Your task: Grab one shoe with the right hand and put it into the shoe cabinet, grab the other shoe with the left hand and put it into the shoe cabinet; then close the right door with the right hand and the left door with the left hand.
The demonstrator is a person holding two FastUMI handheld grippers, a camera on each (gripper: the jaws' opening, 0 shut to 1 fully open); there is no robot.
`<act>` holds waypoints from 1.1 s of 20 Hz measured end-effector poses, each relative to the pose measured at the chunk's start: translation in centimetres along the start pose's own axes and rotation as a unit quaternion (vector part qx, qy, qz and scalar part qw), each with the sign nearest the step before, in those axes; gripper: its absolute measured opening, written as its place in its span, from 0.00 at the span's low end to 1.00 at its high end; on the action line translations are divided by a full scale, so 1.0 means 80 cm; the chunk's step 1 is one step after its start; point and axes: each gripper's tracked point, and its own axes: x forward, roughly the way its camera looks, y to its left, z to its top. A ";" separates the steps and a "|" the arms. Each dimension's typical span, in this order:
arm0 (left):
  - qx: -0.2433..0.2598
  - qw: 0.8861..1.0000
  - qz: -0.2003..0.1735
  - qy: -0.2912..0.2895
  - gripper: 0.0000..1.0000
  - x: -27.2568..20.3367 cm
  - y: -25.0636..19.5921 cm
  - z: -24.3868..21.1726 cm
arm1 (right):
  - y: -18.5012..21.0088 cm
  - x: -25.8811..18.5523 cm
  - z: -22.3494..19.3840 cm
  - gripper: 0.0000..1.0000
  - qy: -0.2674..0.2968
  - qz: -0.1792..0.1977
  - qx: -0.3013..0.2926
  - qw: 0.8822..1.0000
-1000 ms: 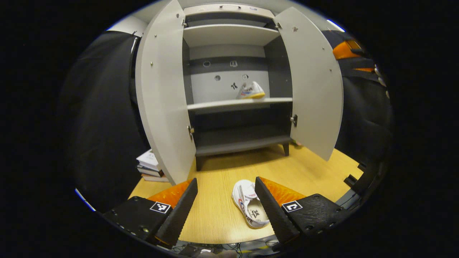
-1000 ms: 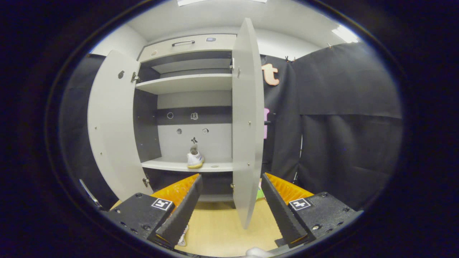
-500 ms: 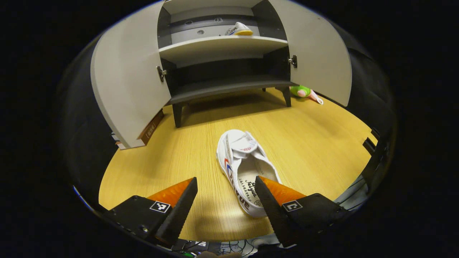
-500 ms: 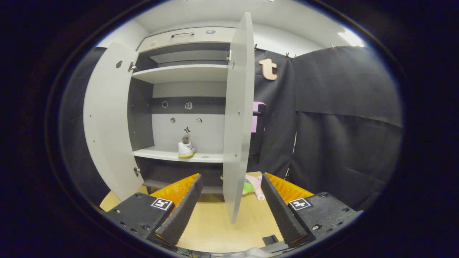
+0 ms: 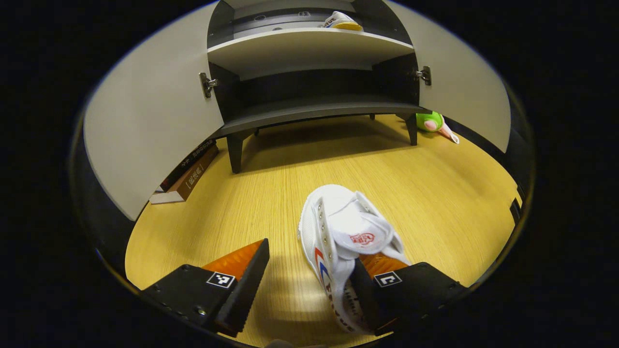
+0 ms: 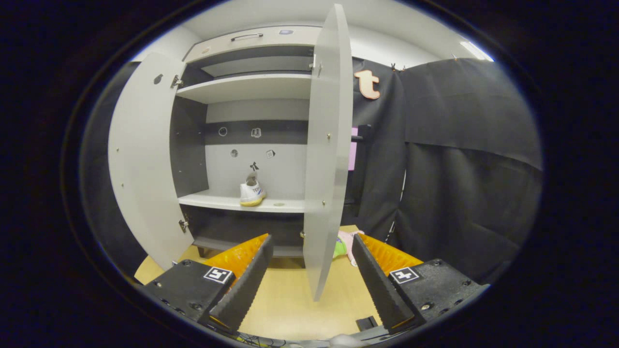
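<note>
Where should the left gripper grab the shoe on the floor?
Probably the side wall beside the opening of the shoe, coming down from above at the heel end. It lies upright, toe toward the cabinet, so its thin wall fits between the open fingers. The left gripper already has one finger inside the opening.

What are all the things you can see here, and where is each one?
White canvas shoe: one, white with red and blue marks, on the floor at the left gripper.
White shoe with a yellow sole: one, on the cabinet's middle shelf.
Grey shoe cabinet: one, pale grey, dark inside, both doors open.
Wooden floor: one, yellow.
Books: a small stack, brown and white, behind the open door.
Green and pink toy: one, on the floor beside a cabinet leg.
Left gripper: one, open, one finger inside the shoe.
Right gripper: one, open, empty.
</note>
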 end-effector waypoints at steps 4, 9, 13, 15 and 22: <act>0.009 0.999 -0.033 -0.001 0.76 0.011 -0.023 0.000 | 0.005 0.004 0.007 1.00 -0.009 0.009 -0.002 1.000; 0.024 1.000 0.002 -0.001 0.20 0.017 -0.007 0.003 | 0.010 0.006 0.012 1.00 -0.012 0.018 -0.001 1.000; 0.013 0.999 -0.014 0.034 0.14 0.006 -0.010 -0.002 | 0.014 0.004 0.020 1.00 -0.023 0.027 -0.007 0.999; 0.006 1.000 -0.012 0.028 0.14 -0.011 -0.005 0.014 | 0.022 0.000 0.033 1.00 -0.040 0.037 -0.003 0.999; -0.018 0.998 -0.005 -0.053 0.14 -0.099 0.030 0.165 | 0.055 -0.014 0.065 1.00 -0.087 0.076 0.000 0.993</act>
